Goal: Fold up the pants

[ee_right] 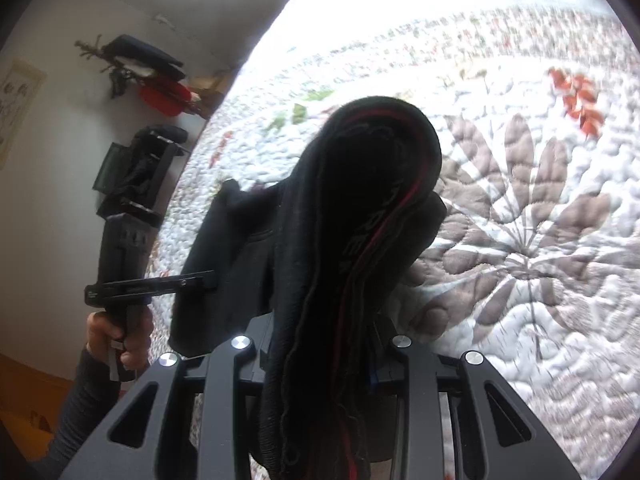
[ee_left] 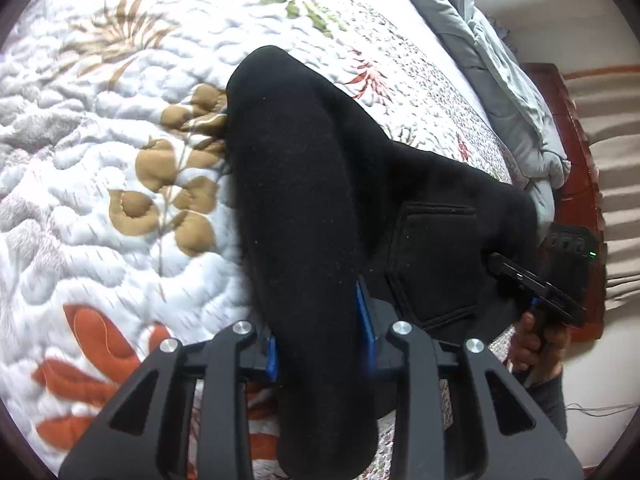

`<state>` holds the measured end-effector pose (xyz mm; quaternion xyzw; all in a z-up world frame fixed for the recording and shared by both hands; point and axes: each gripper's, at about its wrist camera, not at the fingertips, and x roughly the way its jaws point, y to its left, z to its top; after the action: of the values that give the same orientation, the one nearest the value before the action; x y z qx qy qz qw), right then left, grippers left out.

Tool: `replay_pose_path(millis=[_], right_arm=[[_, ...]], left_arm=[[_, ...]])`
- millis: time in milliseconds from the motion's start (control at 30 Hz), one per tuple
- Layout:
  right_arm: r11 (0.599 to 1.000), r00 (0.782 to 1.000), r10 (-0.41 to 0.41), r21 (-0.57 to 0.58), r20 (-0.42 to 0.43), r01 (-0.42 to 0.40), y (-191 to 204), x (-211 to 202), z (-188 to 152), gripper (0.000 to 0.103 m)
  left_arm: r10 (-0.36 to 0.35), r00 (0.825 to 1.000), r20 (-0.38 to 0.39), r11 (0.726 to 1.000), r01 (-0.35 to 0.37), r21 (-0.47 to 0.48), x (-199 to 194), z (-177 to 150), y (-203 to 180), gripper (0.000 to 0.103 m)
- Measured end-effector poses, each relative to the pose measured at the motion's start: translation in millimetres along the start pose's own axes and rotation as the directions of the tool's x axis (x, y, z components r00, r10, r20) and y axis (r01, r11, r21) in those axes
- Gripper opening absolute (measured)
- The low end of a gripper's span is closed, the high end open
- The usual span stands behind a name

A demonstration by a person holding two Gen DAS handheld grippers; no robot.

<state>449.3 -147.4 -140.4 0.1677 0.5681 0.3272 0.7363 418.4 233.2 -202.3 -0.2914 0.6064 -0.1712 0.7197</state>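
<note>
The left gripper point(ee_left: 322, 332) is clamped on a thick roll of the black pants point(ee_left: 304, 184), its blue pads pressing the cloth from both sides. The right gripper point(ee_right: 320, 344) grips the bunched waistband, which shows a red stripe. The pants hang between them just above the flowered quilt point(ee_left: 120, 152) on the bed.

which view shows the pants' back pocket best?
Left wrist view: the patch pocket on the black pants is fully outlined, right of the left gripper. Right wrist view shows only a dark, shadowed panel where it would be.
</note>
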Motion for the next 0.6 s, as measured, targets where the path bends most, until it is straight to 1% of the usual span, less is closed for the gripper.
replay_pose_path(millis=[100,167,200,233,267,300,333,367,400,433,467,500,533,567,600], right_arm=[[0.998,0.999,0.032,0.048,-0.012,-0.032,-25.0,6.4,-5.3,0.033],[0.997,0.999,0.042,0.061,-0.016,-0.041,-32.0,9.0,-8.4,0.037],[0.997,0.999,0.043,0.071,-0.019,-0.041,-34.8,9.5,-10.4,0.043],[0.996,0.999,0.041,0.078,-0.022,-0.04,-36.0,9.2,-10.2,0.051],[0.997,1.0,0.025,0.077,-0.014,-0.024,-36.2,3.9,-11.0,0.057],[0.997,1.0,0.013,0.075,0.004,-0.013,-35.7,-5.4,-11.1,0.057],[0.997,1.0,0.004,0.076,0.028,-0.006,-35.5,-17.0,-10.5,0.057],[0.997,0.998,-0.018,0.073,0.06,0.013,-33.7,-28.2,-6.7,0.057],[0.997,0.993,-0.057,0.059,0.104,0.051,-30.4,-40.4,-4.5,0.056],[0.996,0.983,-0.089,0.041,0.16,0.083,-24.2,-56.6,-1.5,0.051],[0.996,0.972,-0.091,0.029,0.216,0.087,-15.7,-73.0,2.6,0.045],[0.997,0.963,-0.081,0.012,0.256,0.081,-6.5,-83.3,5.7,0.045],[0.998,0.961,-0.058,-0.007,0.271,0.063,1.7,-87.8,8.1,0.043],[0.999,0.961,-0.034,-0.032,0.276,0.044,12.5,-88.5,11.2,0.04],[0.998,0.962,-0.021,-0.052,0.271,0.036,22.0,-84.7,14.8,0.039]], left_arm=[[-0.019,1.0,-0.004,1.0,0.019,0.012,6.6,-2.9,0.5,0.035],[-0.029,1.0,0.001,1.0,0.029,0.008,12.1,-7.3,0.5,0.039],[-0.034,0.999,0.008,0.999,0.034,0.004,12.0,-9.9,2.6,0.042],[-0.042,0.999,0.021,0.999,0.042,0.0,9.6,-11.4,3.1,0.045],[-0.04,0.999,0.034,0.999,0.04,0.0,7.5,-12.9,0.2,0.047],[-0.02,0.998,0.062,1.0,0.02,0.0,-0.1,-15.6,-1.1,0.051],[0.005,0.996,0.085,1.0,-0.005,0.002,-7.1,-16.8,-0.9,0.059],[0.053,0.99,0.129,0.998,-0.055,0.008,-19.6,-18.8,-5.1,0.063],[0.1,0.979,0.179,0.995,-0.104,0.012,-32.8,-20.5,-9.6,0.069],[0.134,0.964,0.23,0.99,-0.141,0.015,-46.3,-21.7,-14.2,0.071],[0.145,0.952,0.268,0.987,-0.156,0.023,-56.2,-21.6,-20.4,0.071],[0.142,0.943,0.3,0.987,-0.159,0.031,-64.3,-21.1,-25.7,0.072],[0.131,0.934,0.332,0.987,-0.153,0.04,-70.6,-20.4,-30.9,0.073],[0.1,0.923,0.373,0.99,-0.131,0.059,-75.9,-18.9,-38.6,0.073],[0.077,0.917,0.392,0.991,-0.115,0.075,-76.0,-17.4,-45.6,0.074]])
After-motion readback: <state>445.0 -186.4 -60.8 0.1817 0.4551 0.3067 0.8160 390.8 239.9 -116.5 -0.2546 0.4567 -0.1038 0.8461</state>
